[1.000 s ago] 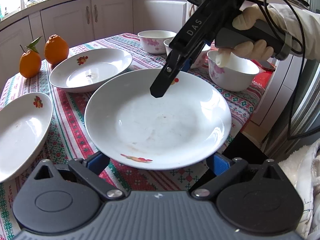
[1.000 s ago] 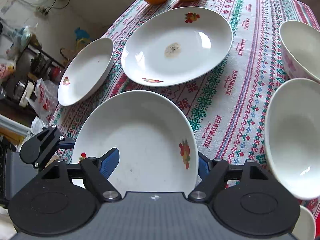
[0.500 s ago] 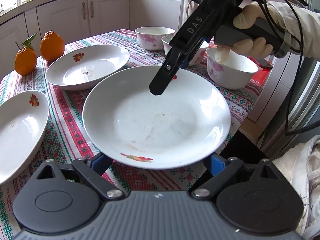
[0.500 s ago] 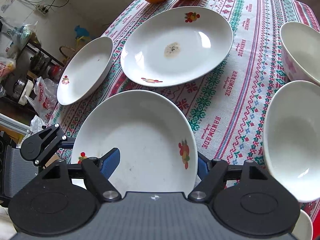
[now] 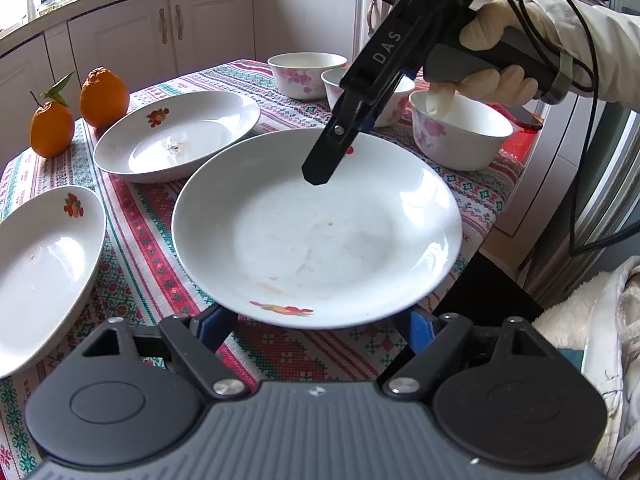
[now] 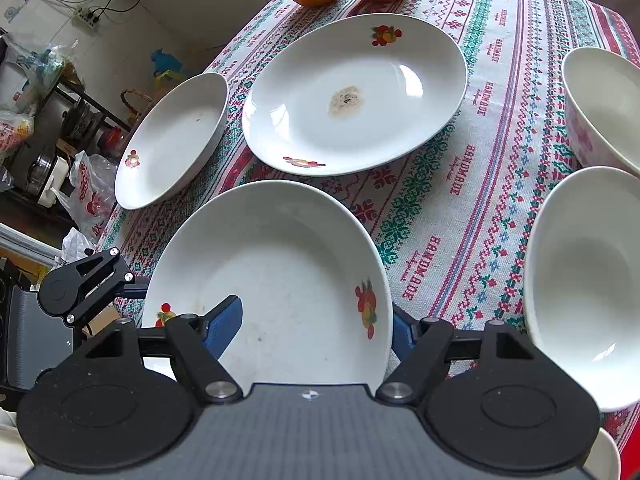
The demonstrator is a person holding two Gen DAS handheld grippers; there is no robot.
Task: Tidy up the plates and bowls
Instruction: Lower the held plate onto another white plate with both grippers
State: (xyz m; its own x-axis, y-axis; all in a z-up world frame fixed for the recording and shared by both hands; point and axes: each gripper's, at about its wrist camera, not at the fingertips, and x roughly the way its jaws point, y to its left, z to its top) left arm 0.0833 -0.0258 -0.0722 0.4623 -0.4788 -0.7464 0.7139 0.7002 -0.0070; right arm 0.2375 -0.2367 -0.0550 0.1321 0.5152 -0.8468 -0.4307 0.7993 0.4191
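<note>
Between the blue pads of the left gripper [image 5: 316,330] sits the near rim of a white plate [image 5: 320,232]; its jaws have just been closing, and whether the pads press yet I cannot tell. At the plate's far rim the right gripper [image 6: 316,324] straddles the edge, one finger inside the dish and one outside, jaws also narrowing, contact unclear. Beyond lie two more plates [image 5: 176,136] [image 5: 40,272], three bowls [image 5: 460,136] and two oranges [image 5: 102,96] on the counter's patterned cloth [image 5: 132,208].
</note>
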